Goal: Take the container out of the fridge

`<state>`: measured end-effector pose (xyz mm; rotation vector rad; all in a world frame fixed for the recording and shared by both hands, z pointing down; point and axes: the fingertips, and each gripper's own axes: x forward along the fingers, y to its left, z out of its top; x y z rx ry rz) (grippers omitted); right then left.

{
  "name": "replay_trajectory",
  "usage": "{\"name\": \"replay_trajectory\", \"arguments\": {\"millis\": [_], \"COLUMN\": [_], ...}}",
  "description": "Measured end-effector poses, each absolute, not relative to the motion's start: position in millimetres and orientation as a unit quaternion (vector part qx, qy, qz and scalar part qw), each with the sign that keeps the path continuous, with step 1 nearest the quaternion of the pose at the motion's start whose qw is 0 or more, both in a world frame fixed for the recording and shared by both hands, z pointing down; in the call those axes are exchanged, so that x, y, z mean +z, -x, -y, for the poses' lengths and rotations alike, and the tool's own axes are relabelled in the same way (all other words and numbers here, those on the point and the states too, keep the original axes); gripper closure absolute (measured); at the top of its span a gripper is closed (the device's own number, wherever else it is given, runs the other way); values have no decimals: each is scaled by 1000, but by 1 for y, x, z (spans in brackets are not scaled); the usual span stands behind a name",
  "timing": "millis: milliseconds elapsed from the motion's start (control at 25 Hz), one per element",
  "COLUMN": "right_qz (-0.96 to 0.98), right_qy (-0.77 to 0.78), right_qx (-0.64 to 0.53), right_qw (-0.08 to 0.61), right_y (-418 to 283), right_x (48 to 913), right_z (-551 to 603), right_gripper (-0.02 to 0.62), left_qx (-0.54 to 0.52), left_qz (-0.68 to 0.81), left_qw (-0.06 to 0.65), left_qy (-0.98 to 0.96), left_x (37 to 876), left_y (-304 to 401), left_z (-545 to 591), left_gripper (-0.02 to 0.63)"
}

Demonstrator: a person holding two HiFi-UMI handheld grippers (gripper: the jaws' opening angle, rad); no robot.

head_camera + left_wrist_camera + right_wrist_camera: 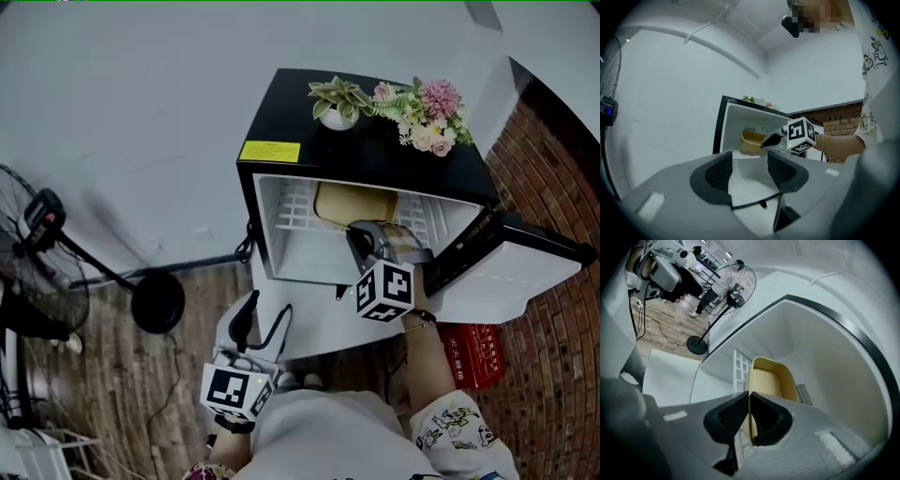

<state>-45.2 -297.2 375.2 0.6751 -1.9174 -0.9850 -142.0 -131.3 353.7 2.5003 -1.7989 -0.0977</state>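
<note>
Right tongs [748,403] pinch container [771,380] rim inside fridge [281,234]; left tongs [749,167] agape, empty.

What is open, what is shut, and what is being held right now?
fridge: open
fridge door: swung wide open
container: inside the fridge on the wire shelf, its wall pinched
right gripper: shut on the container's wall
left gripper: open, empty, outside the fridge
fan: standing; spinning or not, cannot tell
</note>
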Motion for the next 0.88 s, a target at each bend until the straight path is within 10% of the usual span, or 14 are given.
{"name": "replay_trajectory", "arguments": {"millis": [880], "right_qz": [803], "right_qy": [-287], "right_qx": [-337], "right_qw": [400], "right_y": [16], "right_x": [381], "right_z": [233], "right_gripper": [577], "left_qx": [-25], "left_qz": [584], "left_qw": [29], "left_qy": [-811], "left_x": [354], "left_y": [139], "left_z": [111], "left_gripper": [374]}}
